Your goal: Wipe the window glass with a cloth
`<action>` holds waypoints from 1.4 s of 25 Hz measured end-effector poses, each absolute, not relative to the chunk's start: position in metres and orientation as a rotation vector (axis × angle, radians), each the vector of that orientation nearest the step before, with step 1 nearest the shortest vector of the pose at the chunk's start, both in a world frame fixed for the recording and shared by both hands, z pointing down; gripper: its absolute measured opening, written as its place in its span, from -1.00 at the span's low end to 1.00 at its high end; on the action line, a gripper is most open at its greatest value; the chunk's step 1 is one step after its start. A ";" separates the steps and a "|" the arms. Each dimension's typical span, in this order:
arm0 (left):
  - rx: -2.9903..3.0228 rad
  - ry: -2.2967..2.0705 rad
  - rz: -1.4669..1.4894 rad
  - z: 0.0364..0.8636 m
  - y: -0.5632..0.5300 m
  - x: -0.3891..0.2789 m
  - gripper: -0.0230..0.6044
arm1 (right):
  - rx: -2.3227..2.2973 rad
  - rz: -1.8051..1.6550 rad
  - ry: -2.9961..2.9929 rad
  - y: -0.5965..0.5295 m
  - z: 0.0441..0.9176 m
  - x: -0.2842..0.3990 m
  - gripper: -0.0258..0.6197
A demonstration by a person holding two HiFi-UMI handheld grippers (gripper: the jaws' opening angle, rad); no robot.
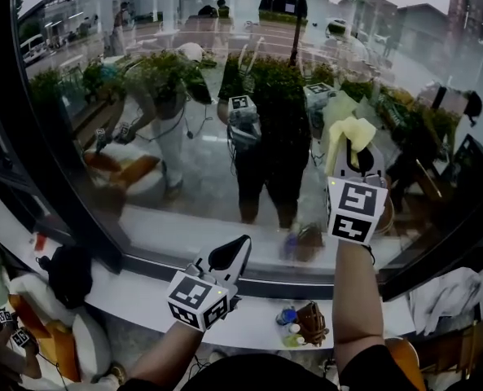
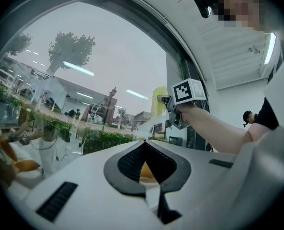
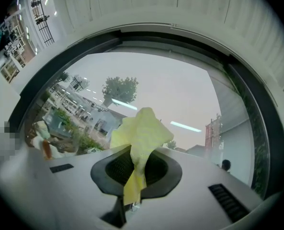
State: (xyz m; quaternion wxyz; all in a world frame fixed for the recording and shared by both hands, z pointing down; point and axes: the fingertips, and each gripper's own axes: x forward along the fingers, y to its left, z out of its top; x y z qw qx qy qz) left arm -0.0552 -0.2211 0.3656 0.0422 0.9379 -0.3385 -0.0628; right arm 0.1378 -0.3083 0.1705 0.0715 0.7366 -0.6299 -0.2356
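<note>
The window glass (image 1: 208, 96) fills the head view and reflects the person and both grippers. A crumpled yellow cloth (image 1: 345, 133) is up against the pane at the right, with my right gripper (image 1: 358, 160) shut on it. In the right gripper view the cloth (image 3: 141, 131) sticks up from between the closed jaws of the right gripper (image 3: 140, 152) and hangs down below them. My left gripper (image 1: 239, 247) hovers lower, over the sill, pointing at the glass, apart from the cloth. The left gripper (image 2: 144, 143) is shut and holds nothing; its view shows the cloth (image 2: 159, 99) further up.
A thick black window frame (image 1: 50, 186) curves round the glass. Below runs a white sill (image 1: 135, 292) with a small bottle and a brown object (image 1: 304, 322). A dark bundle (image 1: 68, 271) sits at the sill's left, a white cloth (image 1: 449, 296) at its right.
</note>
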 end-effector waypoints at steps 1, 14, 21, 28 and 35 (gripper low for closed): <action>2.870 -1.037 -0.189 0.366 -0.222 -0.062 -0.90 | 2.218 -0.709 -1.897 -0.309 0.171 0.130 -0.79; 2.843 -1.101 -0.189 0.375 -0.242 -0.177 -0.90 | 2.163 -0.698 -1.980 -0.346 0.181 -0.002 -0.79; 2.819 -1.144 -0.197 0.380 -0.246 -0.211 -0.90 | 2.113 -0.676 -2.056 -0.357 0.189 -0.050 -0.79; 2.801 -1.178 -0.198 0.384 -0.253 -0.237 -0.90 | 2.023 -0.666 -2.137 -0.373 0.206 -0.110 -0.79; 2.796 -1.182 -0.195 0.384 -0.255 -0.248 -0.90 | 1.973 -0.655 -2.172 -0.379 0.213 -0.135 -0.79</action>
